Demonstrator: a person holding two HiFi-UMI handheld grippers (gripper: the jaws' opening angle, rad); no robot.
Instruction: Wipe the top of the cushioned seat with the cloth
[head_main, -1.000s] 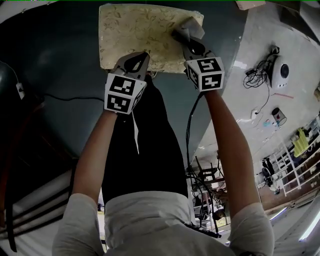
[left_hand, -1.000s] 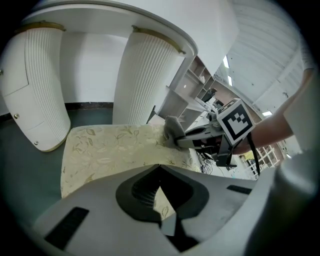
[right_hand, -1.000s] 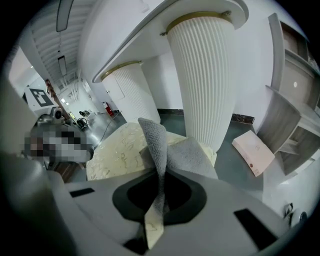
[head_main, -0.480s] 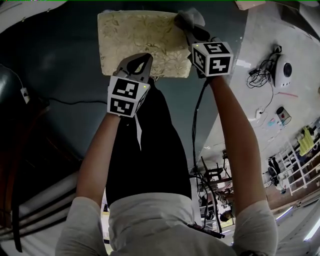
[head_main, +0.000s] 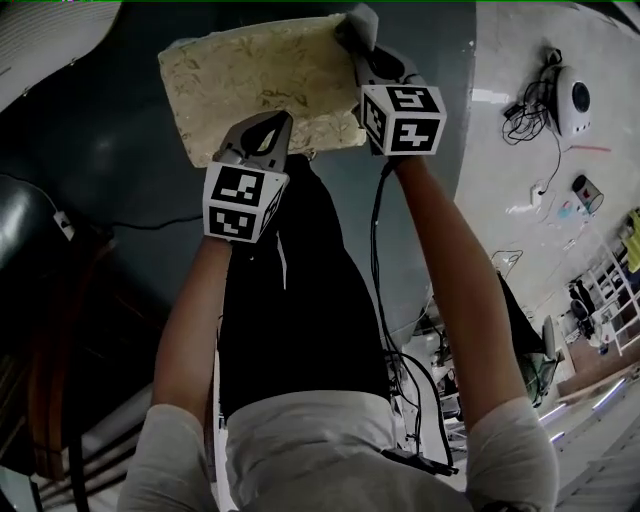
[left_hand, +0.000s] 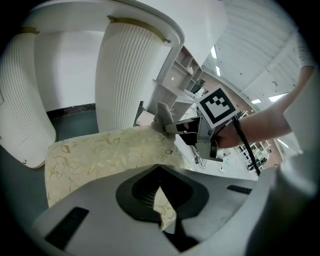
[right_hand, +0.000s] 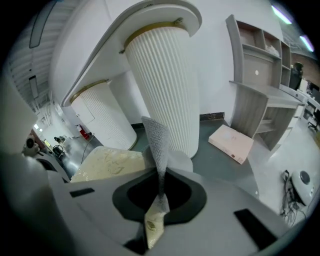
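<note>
Since the earlier frames the cushioned seat, a pale leaf-patterned pad, has shifted left and rotated in the head view, so that its far edge now slopes up toward the right. The left gripper has its jaws closed tight on a fold of fabric at the seat's near edge. The right gripper, at the seat's far right corner, has its jaws closed on both the seat fabric and the grey mesh cloth, which stands up from between them.
</note>
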